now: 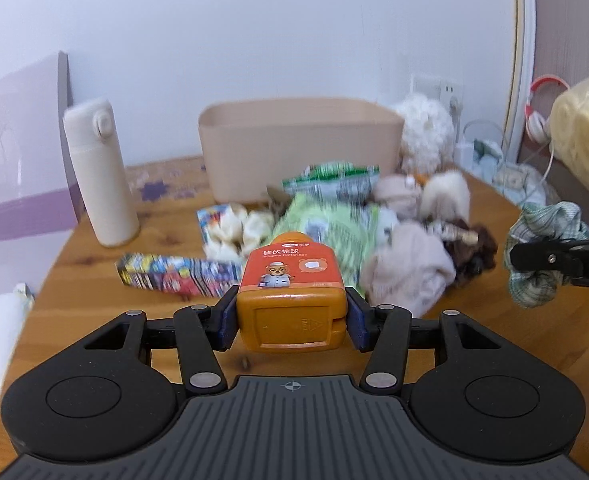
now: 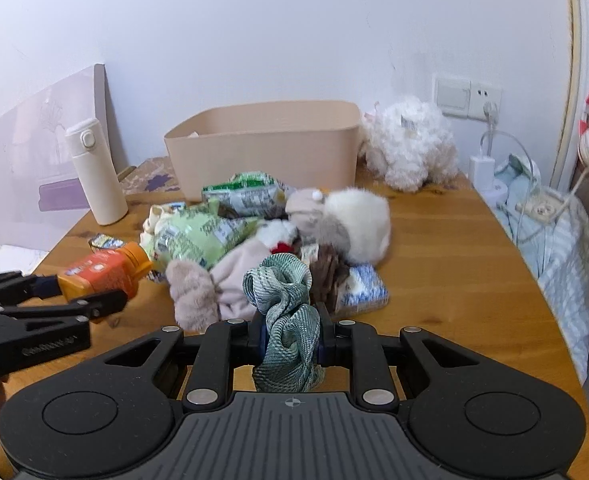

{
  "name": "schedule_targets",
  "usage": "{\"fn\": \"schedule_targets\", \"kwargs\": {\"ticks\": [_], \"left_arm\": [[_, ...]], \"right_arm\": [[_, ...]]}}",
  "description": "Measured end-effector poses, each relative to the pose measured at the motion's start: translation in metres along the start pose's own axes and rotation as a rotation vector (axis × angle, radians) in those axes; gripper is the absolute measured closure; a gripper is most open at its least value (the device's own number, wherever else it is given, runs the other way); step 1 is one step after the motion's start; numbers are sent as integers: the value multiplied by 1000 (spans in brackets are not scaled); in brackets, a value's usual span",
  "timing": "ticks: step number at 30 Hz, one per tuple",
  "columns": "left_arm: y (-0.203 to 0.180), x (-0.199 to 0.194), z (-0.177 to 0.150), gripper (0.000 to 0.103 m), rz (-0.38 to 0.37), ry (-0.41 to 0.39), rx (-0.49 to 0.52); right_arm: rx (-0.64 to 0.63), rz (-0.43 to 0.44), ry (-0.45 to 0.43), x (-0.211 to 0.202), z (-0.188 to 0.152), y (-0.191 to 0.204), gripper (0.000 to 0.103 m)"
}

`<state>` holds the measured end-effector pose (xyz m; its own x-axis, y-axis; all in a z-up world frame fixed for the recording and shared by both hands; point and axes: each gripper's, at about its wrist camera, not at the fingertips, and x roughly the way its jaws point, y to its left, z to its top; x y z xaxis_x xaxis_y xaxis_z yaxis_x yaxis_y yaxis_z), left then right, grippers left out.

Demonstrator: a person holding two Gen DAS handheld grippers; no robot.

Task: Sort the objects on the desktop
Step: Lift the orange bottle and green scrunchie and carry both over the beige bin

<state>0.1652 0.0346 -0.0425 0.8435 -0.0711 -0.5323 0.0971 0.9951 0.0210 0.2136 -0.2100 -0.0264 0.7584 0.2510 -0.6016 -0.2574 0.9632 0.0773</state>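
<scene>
Left gripper (image 1: 292,320) level, clamping orange bottle (image 1: 290,280); right gripper (image 2: 292,340) pinching green cloth (image 2: 286,320), apparently above table (image 2: 454,260).

Each camera sits just behind its own claw and looks forward, low over the wooden tabletop (image 1: 94,264) toward the white wall. The left one sits very close behind the left claw (image 1: 292,318) and sees the right claw (image 1: 534,258) poke in at its right edge. The right one sits close behind the right claw (image 2: 290,338) and sees the left claw (image 2: 90,292) at its left edge. Both views show the beige bin (image 1: 298,136) (image 2: 262,140), the cream flask (image 1: 98,172) (image 2: 94,172) and the pile of soft things between.
</scene>
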Motion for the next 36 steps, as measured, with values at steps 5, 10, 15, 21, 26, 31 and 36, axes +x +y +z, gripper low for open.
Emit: {"fn": "schedule_targets", "kwargs": {"ticks": [5, 10, 15, 21, 26, 31, 36], "left_arm": [[9, -2, 25, 49, 55, -47, 12], [20, 0, 59, 49, 90, -101, 35], [21, 13, 98, 49, 118, -158, 68], [21, 51, 144, 49, 142, -176, 80], [20, 95, 178, 49, 144, -144, 80], [13, 135, 197, 49, 152, -113, 105], [5, 182, 210, 49, 165, -54, 121]], "right_arm": [[-1, 26, -31, 2, 24, -2, 84], [-6, 13, -52, 13, 48, -5, 84], [-7, -2, -89, 27, 86, -9, 84], [-51, 0, -85, 56, 135, -6, 83], [-54, -18, -64, 93, 171, -9, 83], [-21, -8, -26, 134, 205, -17, 83], [-17, -18, 50, 190, 224, -17, 83]]}}
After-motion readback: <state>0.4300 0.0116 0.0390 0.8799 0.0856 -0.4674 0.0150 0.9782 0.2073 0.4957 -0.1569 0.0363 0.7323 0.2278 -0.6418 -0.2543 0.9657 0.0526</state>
